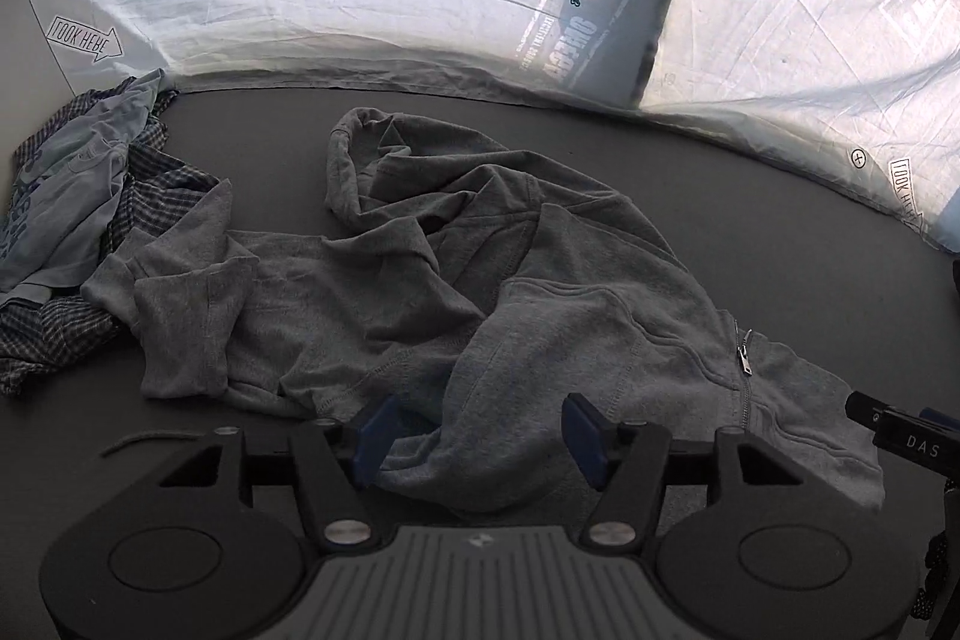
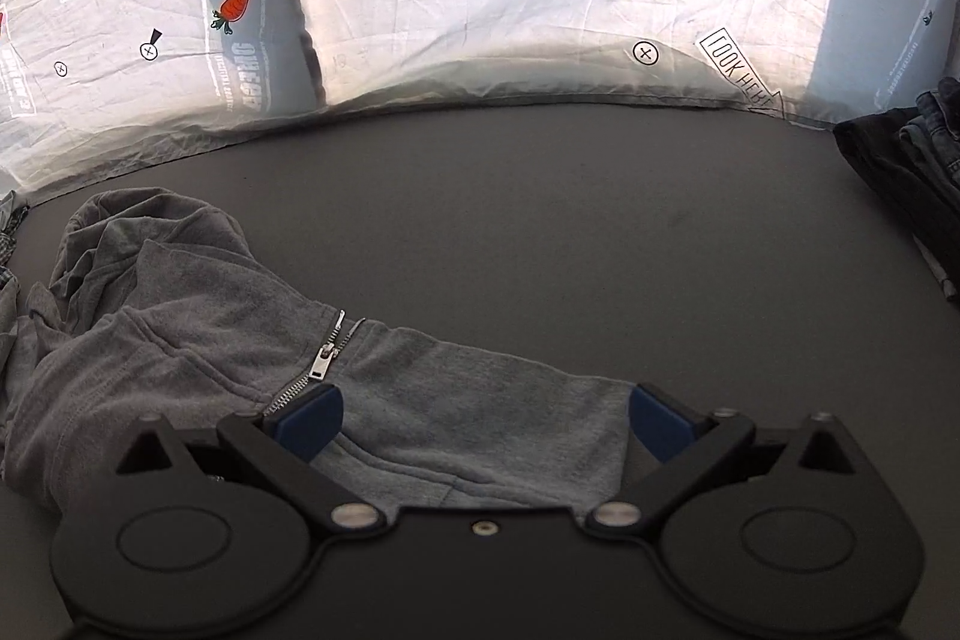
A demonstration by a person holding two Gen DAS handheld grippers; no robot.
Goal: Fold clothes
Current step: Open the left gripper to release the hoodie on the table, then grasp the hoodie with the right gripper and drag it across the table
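Blue pads of the left gripper (image 1: pixel 480 439) stand apart over the near hem of a grey zip hoodie (image 1: pixel 420 280), cloth bunched between them but neither pad pressing on it; the jaws are open. Beside it, the right gripper (image 2: pixel 483 424) is open wider, its pads straddling the flat hem panel just right of the zipper pull (image 2: pixel 321 361), again with no squeeze visible.

That hoodie lies crumpled on the dark table (image 2: pixel 570 220), directly ahead of and beneath both grippers. Its long axis runs away from them and leftward, from the hem at the near edge up to the hood (image 1: pixel 372 160) at the far end. Each hand looks about equally near its own stretch of hem, left of the zipper for the left, right of it for the right. The next move probably depends on both closing on that hem so the body can be drawn flat.

Only the left wrist view shows the crumpled sleeve (image 1: pixel 180 316) and the pile of a checked shirt (image 1: pixel 54 340) under a light blue printed tee (image 1: pixel 66 196) touching the hoodie's left side. Only the right wrist view shows stacked dark jeans (image 2: pixel 912 154) at the far right edge, well apart, and open table between.
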